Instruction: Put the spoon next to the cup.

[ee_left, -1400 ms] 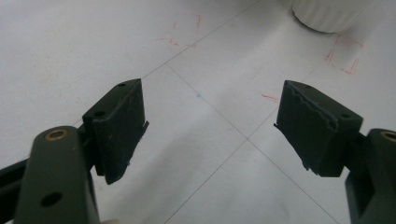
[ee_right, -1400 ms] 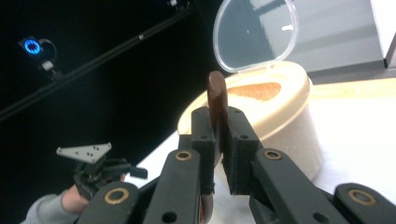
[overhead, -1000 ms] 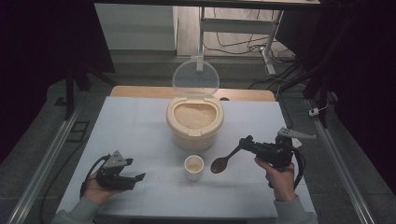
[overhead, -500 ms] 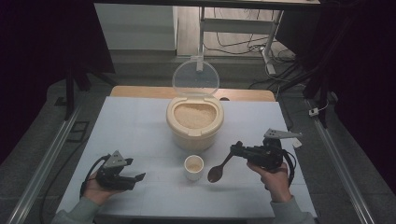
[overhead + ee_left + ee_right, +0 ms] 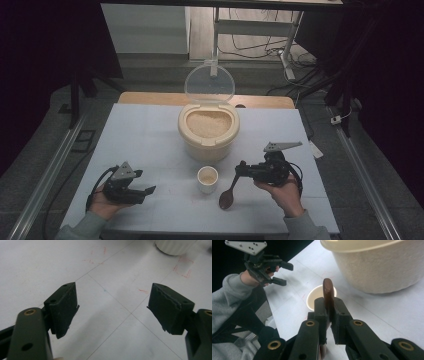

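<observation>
No writing is showing. The bin (image 5: 208, 132) and cup (image 5: 207, 179) are holding rice. Your right gripper (image 5: 242, 170) is clamping the spoon (image 5: 227, 197); your left gripper (image 5: 148, 190) is gaping.

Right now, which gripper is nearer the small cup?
Right. The right gripper, holding the spoon, sits just right of the small cup; the left gripper rests farther off, left.

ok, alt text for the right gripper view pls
The right gripper is shut on a brown spoon, held above a small white cup on the table. A large beige container stands beyond, and the open left gripper is farther off.
</observation>
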Demonstrator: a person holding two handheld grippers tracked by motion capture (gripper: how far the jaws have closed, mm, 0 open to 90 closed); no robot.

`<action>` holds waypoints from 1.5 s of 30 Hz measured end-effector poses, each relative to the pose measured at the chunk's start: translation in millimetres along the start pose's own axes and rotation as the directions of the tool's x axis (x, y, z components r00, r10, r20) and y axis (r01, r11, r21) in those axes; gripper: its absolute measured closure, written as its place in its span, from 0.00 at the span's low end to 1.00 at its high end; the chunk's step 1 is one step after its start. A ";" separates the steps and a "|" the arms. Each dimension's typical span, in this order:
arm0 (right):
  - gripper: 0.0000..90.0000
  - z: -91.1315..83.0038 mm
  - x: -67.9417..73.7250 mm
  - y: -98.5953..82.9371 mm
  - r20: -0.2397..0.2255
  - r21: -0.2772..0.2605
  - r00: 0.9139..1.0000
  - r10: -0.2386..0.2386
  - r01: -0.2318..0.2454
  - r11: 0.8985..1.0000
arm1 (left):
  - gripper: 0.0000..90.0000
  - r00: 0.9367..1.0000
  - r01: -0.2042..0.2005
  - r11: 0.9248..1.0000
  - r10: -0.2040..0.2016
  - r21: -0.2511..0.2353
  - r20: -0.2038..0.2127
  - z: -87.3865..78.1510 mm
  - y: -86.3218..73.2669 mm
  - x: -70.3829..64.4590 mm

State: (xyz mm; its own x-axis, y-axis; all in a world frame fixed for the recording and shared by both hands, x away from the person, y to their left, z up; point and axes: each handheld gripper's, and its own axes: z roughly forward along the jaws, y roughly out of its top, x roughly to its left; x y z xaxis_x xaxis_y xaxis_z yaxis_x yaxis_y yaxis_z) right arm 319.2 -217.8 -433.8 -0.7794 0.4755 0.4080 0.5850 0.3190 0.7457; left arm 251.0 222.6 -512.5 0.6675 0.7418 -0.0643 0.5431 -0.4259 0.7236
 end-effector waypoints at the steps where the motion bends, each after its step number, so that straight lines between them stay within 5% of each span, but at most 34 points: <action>1: 0.93 2.2 -0.3 -0.3 -0.001 0.004 1.000 -0.001 0.001 1.000 | 0.26 1.000 0.000 1.000 0.000 0.000 0.001 0.1 0.0 0.0; 11: 0.91 19.1 -7.3 3.7 -0.016 0.003 1.000 0.005 -0.005 1.000 | 0.26 1.000 -0.004 1.000 0.004 0.008 0.002 1.1 0.2 -0.4; 20: 0.84 27.7 -24.8 1.4 0.083 0.006 0.996 0.009 -0.009 1.000 | 0.26 1.000 -0.004 1.000 0.004 0.010 0.005 2.1 0.5 -0.5; 28: 0.76 40.2 -34.7 -3.6 0.192 0.027 0.981 -0.001 -0.004 1.000 | 0.26 1.000 -0.004 1.000 0.004 0.012 0.003 2.4 0.8 -0.5; 38: 0.70 59.1 -44.9 -8.3 0.253 0.053 0.968 0.006 -0.020 0.998 | 0.26 1.000 -0.009 1.000 0.009 0.016 0.004 3.2 1.8 -0.5; 45: 0.64 75.7 -51.1 -11.7 0.324 0.101 0.946 0.014 -0.049 0.994 | 0.26 1.000 -0.011 1.000 0.011 0.018 0.004 4.0 2.2 -0.8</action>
State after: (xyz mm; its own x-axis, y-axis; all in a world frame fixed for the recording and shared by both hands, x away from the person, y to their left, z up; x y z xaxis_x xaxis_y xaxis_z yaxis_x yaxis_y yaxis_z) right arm 369.3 -183.8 -503.2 -0.6568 0.7195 0.2256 0.6421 0.3768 0.6677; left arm 253.7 219.0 -513.5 0.6753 0.7352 -0.0588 0.5450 -0.4436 0.7115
